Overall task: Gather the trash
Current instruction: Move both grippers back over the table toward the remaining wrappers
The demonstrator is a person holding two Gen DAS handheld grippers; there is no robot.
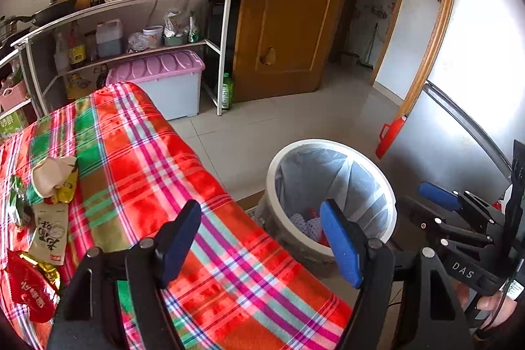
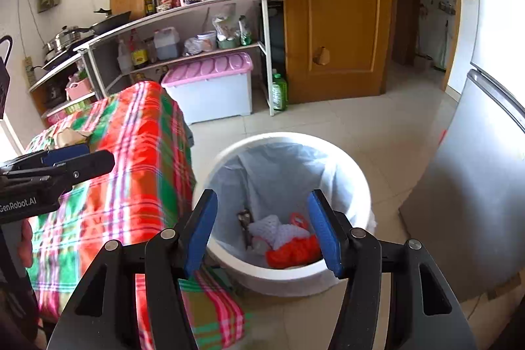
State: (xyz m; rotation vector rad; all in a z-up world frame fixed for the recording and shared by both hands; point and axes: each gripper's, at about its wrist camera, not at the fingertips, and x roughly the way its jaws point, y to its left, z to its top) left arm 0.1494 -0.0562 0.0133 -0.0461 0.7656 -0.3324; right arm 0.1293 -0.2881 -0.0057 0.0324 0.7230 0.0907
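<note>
The left gripper (image 1: 262,238) hangs over the near edge of a table draped in a red and green plaid cloth (image 1: 147,159), its blue-padded fingers spread wide with nothing between them. Only its own camera shows the trash waiting off to its left: a crumpled paper cup (image 1: 52,174) on a yellow packet (image 1: 67,189), a beige printed sachet (image 1: 49,230) and a red wrapper (image 1: 29,291) nearest the lens. The white lined bin (image 1: 331,195) stands on the floor just ahead of its right finger.

The right gripper (image 2: 262,228) hovers directly above that bin (image 2: 285,195), fingers likewise apart and empty. Its camera looks straight down inside, where white netting (image 2: 279,232) and an orange mesh bag (image 2: 295,248) lie at the bottom, barely glimpsed from the other side. The left gripper's fingers (image 2: 65,158) reach in beyond its left finger, over the cloth (image 2: 131,179).
</note>
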